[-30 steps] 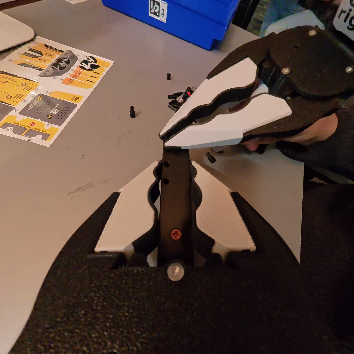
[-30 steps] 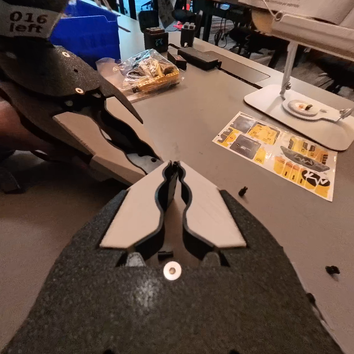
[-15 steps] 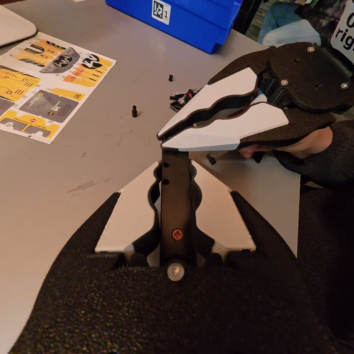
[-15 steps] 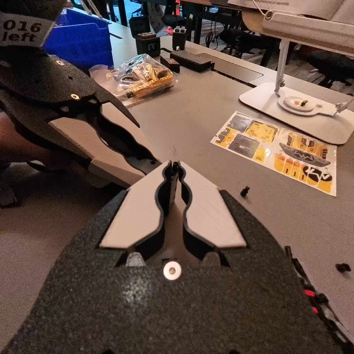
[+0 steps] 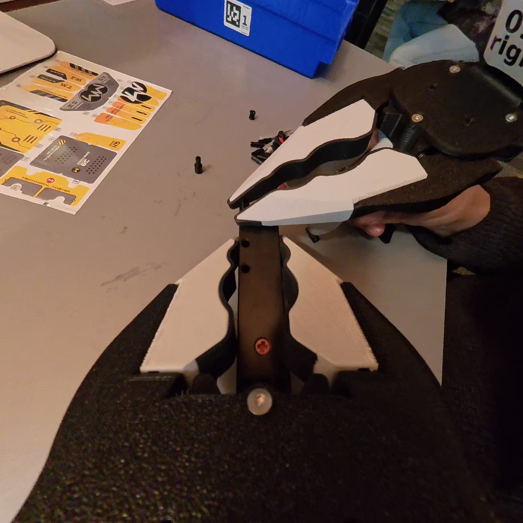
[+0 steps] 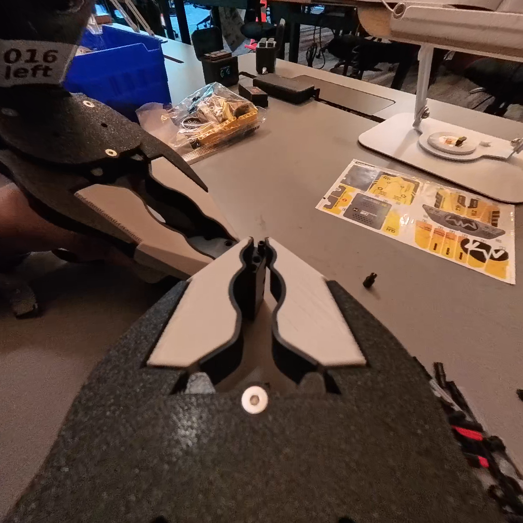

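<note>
Beam (image 5: 259, 297) between left hand-held gripper (image 5: 259, 243) fingers

Sticker sheet (image 5: 65, 133), blue bin (image 5: 283, 31) (both well apart).

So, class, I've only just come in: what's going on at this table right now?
A person holds a gripper in each hand over a grey table. The left gripper is shut on a long black beam with holes along its side and an orange pin. The right gripper pinches a small black peg at its tips, right at the beam's far end. Nearby lie a sticker sheet, loose black pegs, a blue bin and a bag of yellow parts.
</note>
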The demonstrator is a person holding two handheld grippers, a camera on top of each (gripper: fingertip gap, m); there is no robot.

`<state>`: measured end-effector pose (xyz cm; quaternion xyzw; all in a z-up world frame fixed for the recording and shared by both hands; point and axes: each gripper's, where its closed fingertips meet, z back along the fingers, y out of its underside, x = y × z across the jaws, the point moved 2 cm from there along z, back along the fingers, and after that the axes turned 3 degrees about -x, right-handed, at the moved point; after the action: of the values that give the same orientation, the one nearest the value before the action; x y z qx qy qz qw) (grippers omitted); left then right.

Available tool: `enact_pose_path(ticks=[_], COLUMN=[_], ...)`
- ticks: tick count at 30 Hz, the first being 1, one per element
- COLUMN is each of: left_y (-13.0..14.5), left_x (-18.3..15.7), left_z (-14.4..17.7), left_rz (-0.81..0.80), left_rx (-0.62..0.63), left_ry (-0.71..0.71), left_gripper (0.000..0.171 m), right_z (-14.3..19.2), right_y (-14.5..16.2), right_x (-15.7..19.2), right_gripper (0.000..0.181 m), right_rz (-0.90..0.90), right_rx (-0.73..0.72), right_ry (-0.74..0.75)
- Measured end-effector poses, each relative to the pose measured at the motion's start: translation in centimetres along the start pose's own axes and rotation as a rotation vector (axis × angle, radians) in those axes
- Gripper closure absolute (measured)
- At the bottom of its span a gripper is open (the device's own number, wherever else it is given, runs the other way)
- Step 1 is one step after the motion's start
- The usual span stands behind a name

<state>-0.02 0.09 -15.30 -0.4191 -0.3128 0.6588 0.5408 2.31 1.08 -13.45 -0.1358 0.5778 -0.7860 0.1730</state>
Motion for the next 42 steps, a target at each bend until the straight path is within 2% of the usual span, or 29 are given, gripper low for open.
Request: enact_pose_path(ticks=[14, 20, 24, 36, 38, 42], left_y=[0.2, -0.2, -0.3, -0.6, -0.6, -0.9], left_x=[0.1, 0.1, 0.1, 0.4, 0.4, 0.2], left_z=[-0.4, -0.8, -0.8, -0.8, -0.8, -0.8], left_rz=[0.003, -0.098, -0.049, -0.052, -0.033, -0.026], left_rx=[0.026, 0.010, 0.008, -0.017, -0.021, -0.039], left_ry=[-0.010, -0.124, -0.093, -0.136, -0.116, -0.103], left_gripper=[0.143, 0.146, 0.147, 0.147, 0.146, 0.146], right_z=[-0.2, -0.1, -0.2, -0.2, -0.1, 0.1], right_y=[0.1, 0.0, 0.0, -0.8, -0.9, -1.2], right_x=[-0.2, -0.3, -0.3, -0.8, -0.8, -0.7], right_gripper=[0.176, 0.177, 0.178, 0.181, 0.181, 0.181], right_rz=[-0.062, -0.052, -0.056, -0.415, -0.398, -0.244], right_rx=[0.007, 0.004, 0.003, -0.104, -0.110, -0.115], right_ry=[-0.038, -0.018, -0.002, -0.116, -0.105, -0.036])
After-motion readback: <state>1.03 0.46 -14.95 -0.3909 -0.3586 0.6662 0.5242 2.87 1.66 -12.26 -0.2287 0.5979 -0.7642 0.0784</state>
